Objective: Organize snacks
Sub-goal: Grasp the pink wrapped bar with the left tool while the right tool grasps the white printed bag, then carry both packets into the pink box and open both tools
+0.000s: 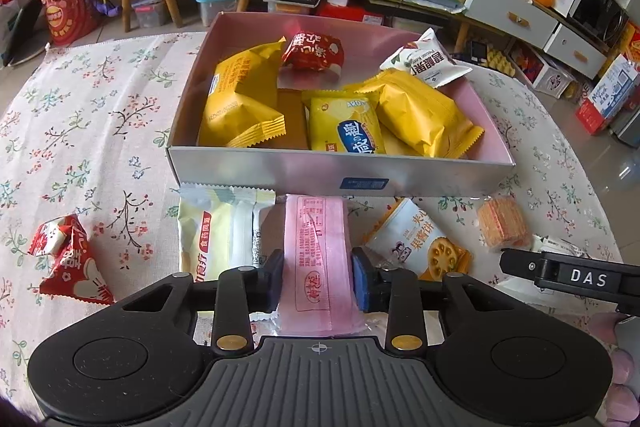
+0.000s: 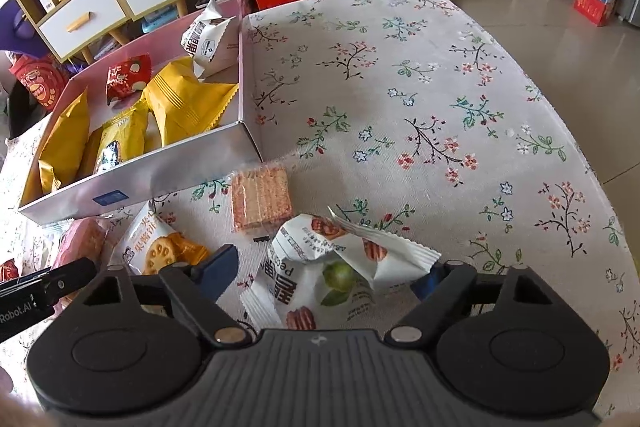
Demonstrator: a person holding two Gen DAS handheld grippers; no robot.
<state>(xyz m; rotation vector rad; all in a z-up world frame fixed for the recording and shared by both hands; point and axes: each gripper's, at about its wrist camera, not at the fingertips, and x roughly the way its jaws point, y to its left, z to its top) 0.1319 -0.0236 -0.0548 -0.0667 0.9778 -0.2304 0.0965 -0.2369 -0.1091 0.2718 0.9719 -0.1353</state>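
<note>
My left gripper is shut on a pink snack packet that lies on the floral tablecloth just in front of the silver box. The box is pink inside and holds several yellow packets, a red one and a white one. My right gripper stands open around a crumpled white pecan packet on the cloth. Its left pad is clear of the wrapper; its right pad is at the wrapper's corner.
A clear wafer packet and a white jam-biscuit packet lie between the grippers. A pale yellow packet and a red triangular packet lie left of the pink one. The table edge curves off at the right above the tiled floor.
</note>
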